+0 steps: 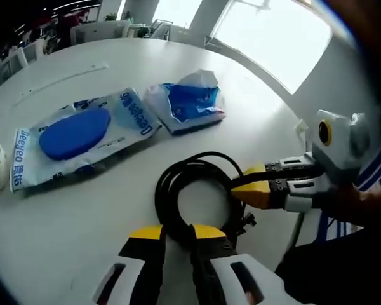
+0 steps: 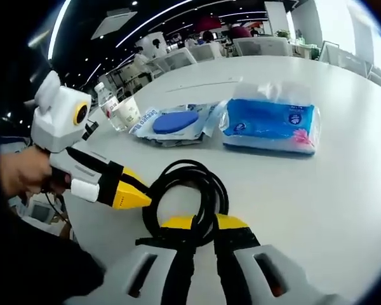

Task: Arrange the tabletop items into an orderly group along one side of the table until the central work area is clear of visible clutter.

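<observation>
Both tools, left [image 1: 178,234] and right [image 2: 204,222], clench the coiled black cable [image 1: 193,190] mid-counter [image 1: 82,222]. Wet-wipes pack [image 1: 76,135] and tissue pack [image 1: 190,101] already sit together; I judge the cable remains.

A: Surface? White round table [image 2: 343,210].
B: On it: coiled black cable [image 2: 185,194] nearest; beyond the cable, wet-wipes pack [image 2: 174,122] and blue tissue pack [image 2: 271,124] side by side; bottle [image 2: 106,101] past the wipes.
</observation>
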The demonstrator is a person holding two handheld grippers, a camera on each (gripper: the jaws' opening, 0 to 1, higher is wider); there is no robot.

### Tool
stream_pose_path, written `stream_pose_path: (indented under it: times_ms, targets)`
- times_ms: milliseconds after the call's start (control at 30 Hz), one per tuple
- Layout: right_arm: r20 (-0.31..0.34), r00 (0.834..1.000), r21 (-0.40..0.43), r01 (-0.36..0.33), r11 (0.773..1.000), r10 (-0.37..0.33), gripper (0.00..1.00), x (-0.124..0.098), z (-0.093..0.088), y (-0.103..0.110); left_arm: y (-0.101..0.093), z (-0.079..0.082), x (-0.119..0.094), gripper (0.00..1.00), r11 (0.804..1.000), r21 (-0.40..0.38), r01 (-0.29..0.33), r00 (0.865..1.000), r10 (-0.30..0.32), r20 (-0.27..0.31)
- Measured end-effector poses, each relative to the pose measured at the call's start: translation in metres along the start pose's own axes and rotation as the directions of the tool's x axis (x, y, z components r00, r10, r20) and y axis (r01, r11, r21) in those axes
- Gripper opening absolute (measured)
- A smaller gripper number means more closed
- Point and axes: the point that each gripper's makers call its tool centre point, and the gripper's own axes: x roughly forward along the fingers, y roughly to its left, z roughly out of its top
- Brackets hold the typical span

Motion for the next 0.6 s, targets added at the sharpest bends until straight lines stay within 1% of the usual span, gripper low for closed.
stream_pose_path:
  times_ms: [33, 67, 100, 233, 367, 600]
  targets:
    - [-0.002, 1.0, 0.011, -0.012, 1.0, 0.012, 0.03, 0.0, 0.0, 0.002, -0.006, 0.0, 0.001, 0.06, 0.999, 0.007, 0.039, 0.999, -0.039, 0.0]
    - [-0.009, 1.0, 0.039, -0.005, 0.999, 0.005, 0.03, -0.001, -0.002, 0.001, -0.003, -0.003, 0.0, 0.06, 1.0, -0.028, 0.008, 1.0, -0.008, -0.011]
    - [-0.004, 1.0, 0.031, -0.01, 0.999, 0.01, 0.03, -0.001, -0.001, 0.002, -0.003, -0.002, 0.0, 0.06, 1.0, -0.002, 0.016, 1.0, -0.016, 0.0]
    - [0.001, 1.0, 0.062, -0.012, 0.998, 0.012, 0.02, -0.001, 0.001, 0.002, -0.002, -0.002, -0.001, 0.05, 0.999, -0.031, 0.033, 0.999, -0.033, -0.002]
    - [0.007, 1.0, 0.065, -0.011, 0.998, 0.01, 0.0, -0.003, 0.005, 0.002, -0.006, -0.002, -0.005, 0.04, 0.999, -0.032, 0.04, 0.999, -0.04, -0.004]
    - [0.016, 1.0, 0.061, -0.012, 0.998, 0.011, 0.0, -0.009, 0.012, 0.005, -0.012, 0.006, -0.018, 0.02, 0.997, -0.045, 0.066, 0.998, -0.065, 0.014]
